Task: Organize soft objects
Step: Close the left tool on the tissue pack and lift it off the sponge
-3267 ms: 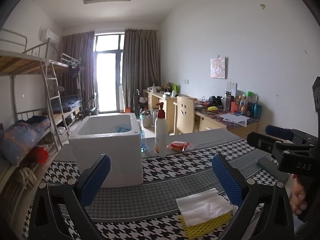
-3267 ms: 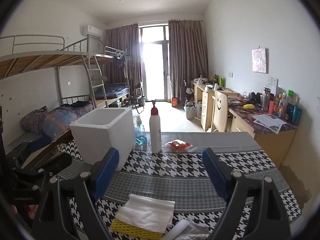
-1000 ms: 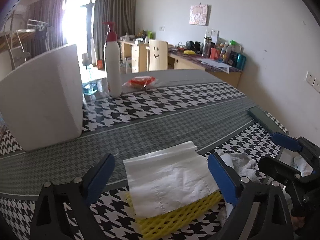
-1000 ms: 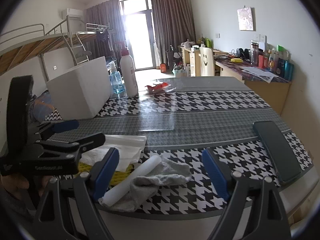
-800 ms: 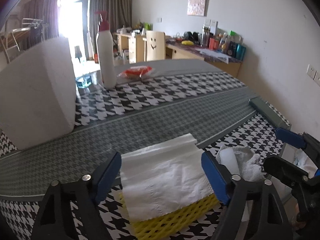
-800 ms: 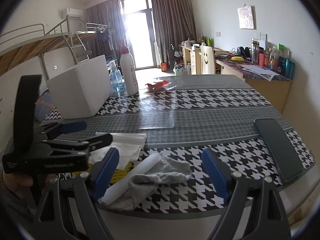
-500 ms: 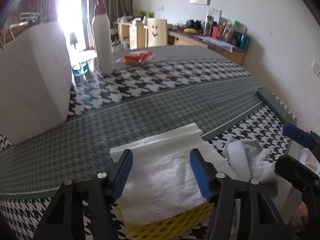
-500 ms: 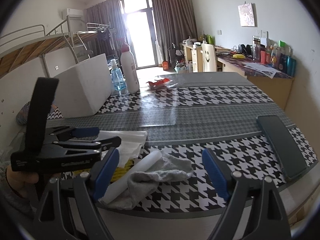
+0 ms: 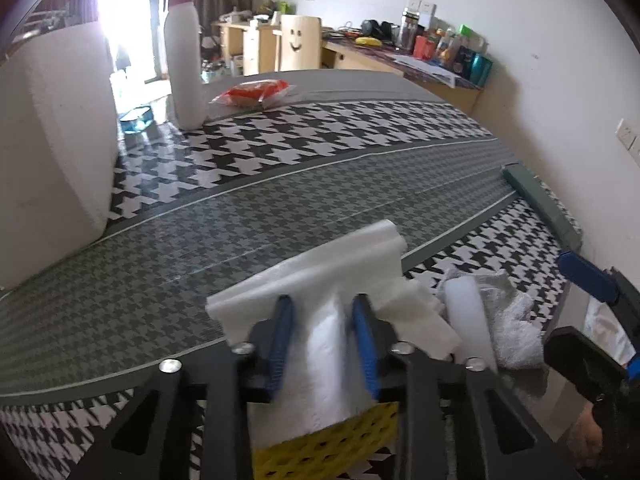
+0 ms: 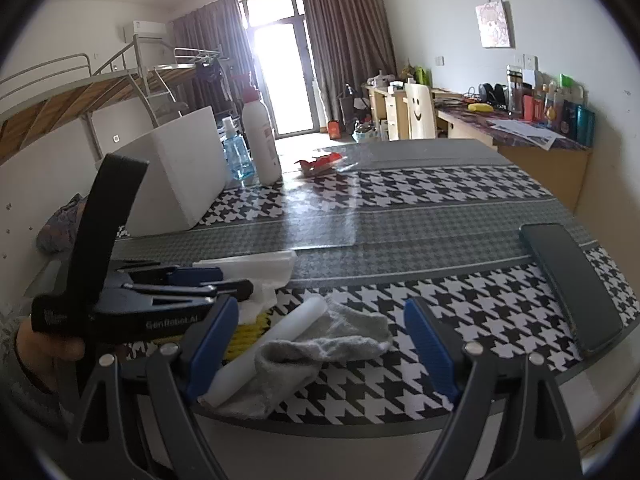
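- Now your left gripper (image 9: 322, 330) has just been closing, its blue pads pinching the white tissue (image 9: 332, 300), which lies on the yellow sponge cloth (image 9: 320, 452) at the table's (image 9: 280, 200) near edge.
- Your right gripper (image 10: 320, 348) hangs wide open, empty, over the grey rag (image 10: 320, 344).
- At ten o'clock stands the white foam box (image 10: 176, 172).

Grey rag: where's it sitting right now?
The grey rag lies at the table's near edge, draped around a white roll, right of the yellow mesh pad and white tissue; in the right wrist view it sits between the right claw's fingers.
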`<state>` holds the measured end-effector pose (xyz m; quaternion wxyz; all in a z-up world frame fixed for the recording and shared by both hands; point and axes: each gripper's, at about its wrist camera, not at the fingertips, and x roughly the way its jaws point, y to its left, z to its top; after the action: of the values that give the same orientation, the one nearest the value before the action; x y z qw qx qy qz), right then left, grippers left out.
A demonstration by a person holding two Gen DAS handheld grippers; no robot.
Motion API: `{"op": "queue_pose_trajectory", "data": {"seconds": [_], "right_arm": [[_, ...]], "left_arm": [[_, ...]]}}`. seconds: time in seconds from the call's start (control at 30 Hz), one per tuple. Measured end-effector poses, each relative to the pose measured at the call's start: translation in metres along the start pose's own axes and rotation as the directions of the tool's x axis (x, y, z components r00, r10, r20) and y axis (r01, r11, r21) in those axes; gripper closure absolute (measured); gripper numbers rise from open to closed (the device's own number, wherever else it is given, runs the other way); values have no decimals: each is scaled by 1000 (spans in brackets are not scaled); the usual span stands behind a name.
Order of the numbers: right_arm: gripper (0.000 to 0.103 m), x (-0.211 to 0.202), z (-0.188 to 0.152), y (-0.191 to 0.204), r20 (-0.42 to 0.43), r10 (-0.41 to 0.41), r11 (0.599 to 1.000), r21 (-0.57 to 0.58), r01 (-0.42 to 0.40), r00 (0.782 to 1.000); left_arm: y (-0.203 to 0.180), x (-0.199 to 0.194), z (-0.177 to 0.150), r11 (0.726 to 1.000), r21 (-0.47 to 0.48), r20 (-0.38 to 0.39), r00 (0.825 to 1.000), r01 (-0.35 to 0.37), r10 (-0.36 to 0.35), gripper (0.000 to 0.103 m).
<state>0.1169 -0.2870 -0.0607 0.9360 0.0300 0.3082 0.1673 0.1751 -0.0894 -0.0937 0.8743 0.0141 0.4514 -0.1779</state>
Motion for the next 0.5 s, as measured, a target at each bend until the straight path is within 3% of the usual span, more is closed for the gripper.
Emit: {"op": "queue_pose_trajectory", "data": {"seconds": [0.17,0.5], "right_arm": [[15,-1,0,0,2,2,1000,6,-2,1000],[15,3,-1,7,-27,12,1000,-5,-12,1000]], "left_arm": [[-3,-3,0,998,2,9,998,56,-56,98],[4,-35,0,996,-11,123,989,89,-86,99]]}}
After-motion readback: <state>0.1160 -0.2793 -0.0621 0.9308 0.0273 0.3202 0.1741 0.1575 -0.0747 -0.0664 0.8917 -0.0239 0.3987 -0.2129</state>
